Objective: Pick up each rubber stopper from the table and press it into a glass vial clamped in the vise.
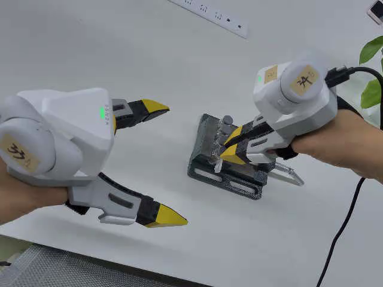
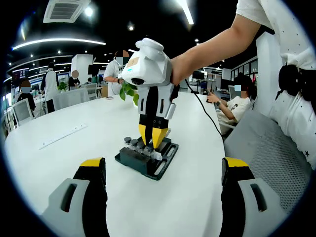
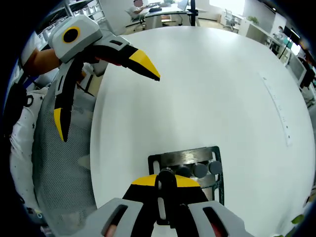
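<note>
A dark grey vise (image 1: 239,182) sits mid-table and clamps a row of glass vials (image 1: 227,121); several carry grey stoppers (image 3: 200,170). My right gripper (image 1: 226,146) points down onto the row. Its yellow tips are shut on a small dark rubber stopper (image 3: 165,173) at the left end vial. In the left gripper view the right gripper (image 2: 152,138) stands upright over the vise (image 2: 143,165). My left gripper (image 1: 160,161) hovers left of the vise, open wide and holding nothing; its jaws spread across the left gripper view (image 2: 163,165). It hangs open at the right gripper view's upper left (image 3: 106,101).
The vise's metal handle (image 1: 290,173) sticks out to the right. A white power strip (image 1: 209,11) lies at the table's far edge, with plant leaves (image 1: 372,54) at far right. A black cable (image 1: 347,221) trails from the right gripper. A mesh chair (image 1: 36,269) sits below the near table edge.
</note>
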Demonstrator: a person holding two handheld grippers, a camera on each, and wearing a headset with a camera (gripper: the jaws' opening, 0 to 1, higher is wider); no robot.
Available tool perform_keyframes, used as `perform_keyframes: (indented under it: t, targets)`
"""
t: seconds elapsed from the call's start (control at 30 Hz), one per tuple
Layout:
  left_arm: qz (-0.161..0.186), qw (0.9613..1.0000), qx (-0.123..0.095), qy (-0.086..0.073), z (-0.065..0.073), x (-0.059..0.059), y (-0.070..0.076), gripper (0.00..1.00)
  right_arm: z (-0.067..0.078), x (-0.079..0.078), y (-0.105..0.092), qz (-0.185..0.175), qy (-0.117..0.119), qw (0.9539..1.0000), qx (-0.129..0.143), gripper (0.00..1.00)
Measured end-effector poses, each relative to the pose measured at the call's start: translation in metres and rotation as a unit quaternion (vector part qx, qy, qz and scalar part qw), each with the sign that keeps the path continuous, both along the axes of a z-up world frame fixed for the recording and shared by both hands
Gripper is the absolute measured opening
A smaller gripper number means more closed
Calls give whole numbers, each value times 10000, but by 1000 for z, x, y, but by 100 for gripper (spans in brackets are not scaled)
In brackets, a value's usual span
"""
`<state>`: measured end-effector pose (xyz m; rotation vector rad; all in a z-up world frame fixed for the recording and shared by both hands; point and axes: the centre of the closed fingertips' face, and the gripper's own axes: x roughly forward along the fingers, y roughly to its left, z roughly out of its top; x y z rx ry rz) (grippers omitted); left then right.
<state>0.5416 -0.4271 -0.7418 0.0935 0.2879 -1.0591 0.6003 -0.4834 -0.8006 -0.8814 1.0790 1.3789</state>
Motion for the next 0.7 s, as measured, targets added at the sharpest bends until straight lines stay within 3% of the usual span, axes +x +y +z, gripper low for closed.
perform_keyframes:
  t: [0.2,0.7]
  targets:
    - [-8,10000,-4,-7,2,-1,-1,96,1,-2,0,128,-75,9999,-16,7]
    - [-2,10000,-25,32,1,-2,0,95,2,-4,2,3,-92,9999,63,8]
